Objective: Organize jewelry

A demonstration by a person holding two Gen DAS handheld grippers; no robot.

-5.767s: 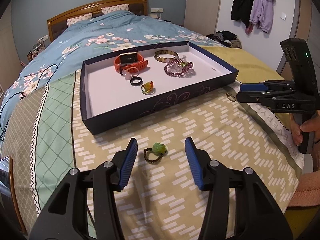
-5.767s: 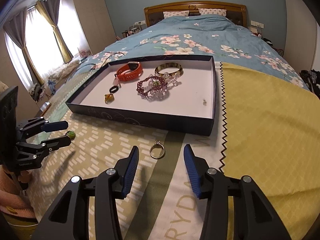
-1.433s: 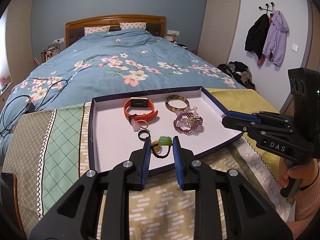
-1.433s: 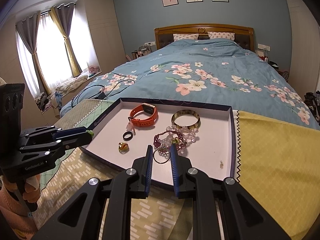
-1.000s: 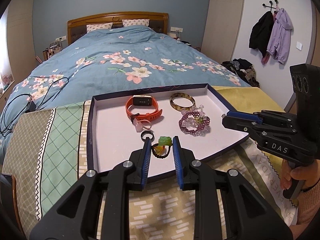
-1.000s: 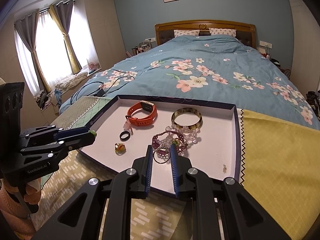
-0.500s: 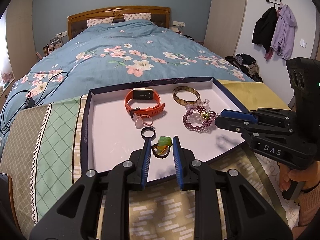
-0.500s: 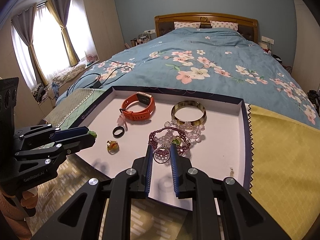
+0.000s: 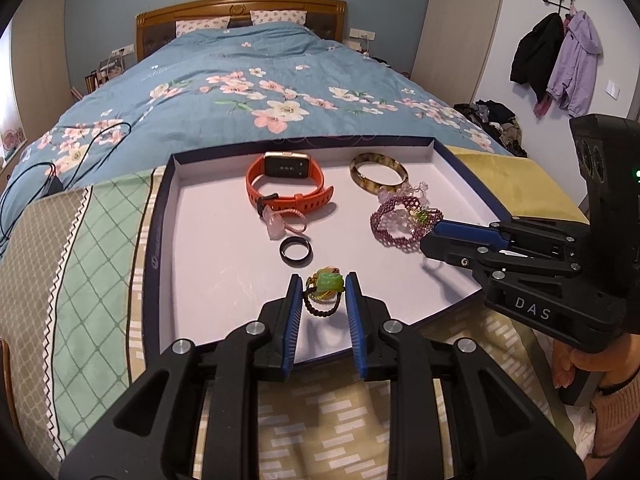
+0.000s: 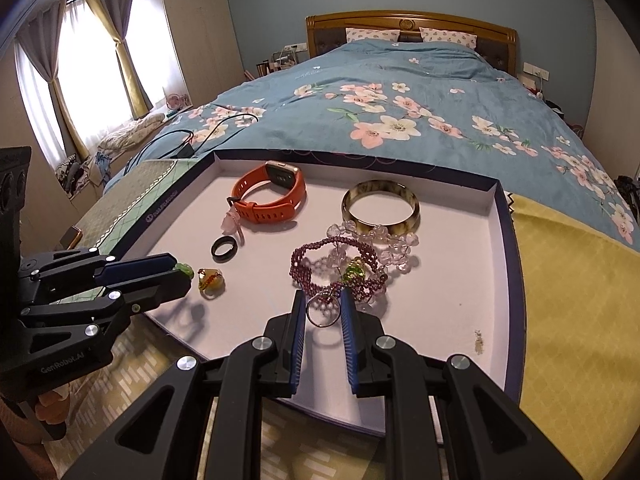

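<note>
Both rings have left the bedspread and now hang over the tray (image 9: pixel 160 216). The left gripper (image 9: pixel 320 298) has its jaws clamped on the green bead ring (image 9: pixel 325 286); the right gripper (image 10: pixel 323 312) pinches the silver ring (image 10: pixel 322 314). Their height above the tray floor is hard to judge; release probably comes next.

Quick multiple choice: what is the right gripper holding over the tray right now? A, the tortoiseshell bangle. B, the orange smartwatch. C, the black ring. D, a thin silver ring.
D: in the right wrist view the right gripper is shut on a thin silver ring, held above the tray, while the orange smartwatch, black ring and tortoiseshell bangle all lie on the tray floor.
</note>
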